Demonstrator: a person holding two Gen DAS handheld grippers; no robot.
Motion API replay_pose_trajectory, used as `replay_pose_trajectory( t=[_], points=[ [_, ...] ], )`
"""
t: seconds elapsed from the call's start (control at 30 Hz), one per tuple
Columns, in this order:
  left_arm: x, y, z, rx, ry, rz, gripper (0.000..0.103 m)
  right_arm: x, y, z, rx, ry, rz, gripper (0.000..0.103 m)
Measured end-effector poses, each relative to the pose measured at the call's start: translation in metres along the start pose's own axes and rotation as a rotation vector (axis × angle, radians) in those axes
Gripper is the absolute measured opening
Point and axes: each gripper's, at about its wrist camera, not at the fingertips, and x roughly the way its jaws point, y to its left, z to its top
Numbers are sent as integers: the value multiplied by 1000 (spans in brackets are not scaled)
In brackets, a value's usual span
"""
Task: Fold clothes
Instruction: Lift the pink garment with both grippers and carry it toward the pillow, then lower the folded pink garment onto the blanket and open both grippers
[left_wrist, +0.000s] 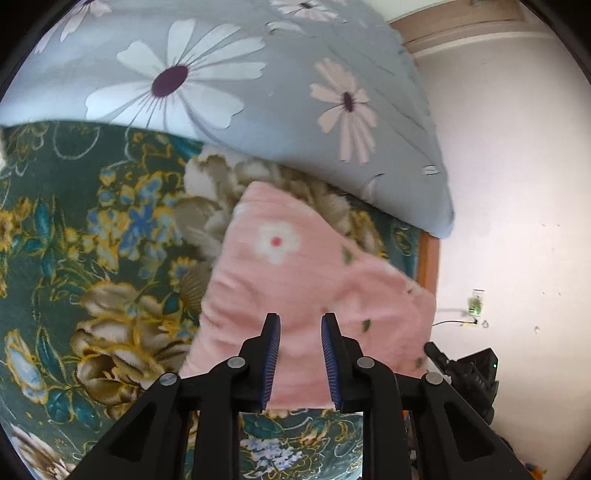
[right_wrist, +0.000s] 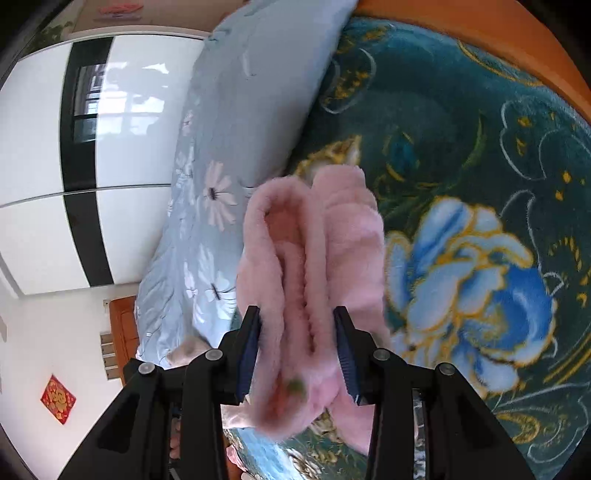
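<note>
- Soft pink fleece garment with white flowers hangs bunched over the dark green floral bed blanket
- Left gripper pinches a flat layer, jaws narrow
- Right gripper clamps thick folds, half-wide
- Floppy, light: take hems, not middles

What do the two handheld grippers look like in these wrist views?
Both the left gripper and the right gripper are matte black, angular linkage frames with round silver pivot bolts. Each carries two narrow fingers faced with ribbed blue pads. No cables, markings or sleeves show.
</note>
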Motion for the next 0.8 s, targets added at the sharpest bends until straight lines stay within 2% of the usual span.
replay_pose_trajectory(
  t=[0.2,0.27,0.37,0.5,0.57,0.67,0.8],
  points=[
    [12,6,-15,14,44,22,25,-9,-26,3,23,-36,-105,40],
    [16,2,-19,45,35,52,25,-22,-12,4,-47,-73,-118,40],
    [22,-7,-22,103,20,108,25,-27,34,1,-237,-103,-162,40],
    [28,-33,-20,220,-10,177,27,8,86,-10,-479,-32,-209,40],
    [30,-45,-14,271,-25,197,28,25,86,-7,-523,-40,-280,40],
    [38,-53,4,296,-44,234,28,39,62,10,-428,-48,-334,39],
    [59,-52,23,287,-8,292,28,53,34,29,-318,-43,-381,34]
  ],
)
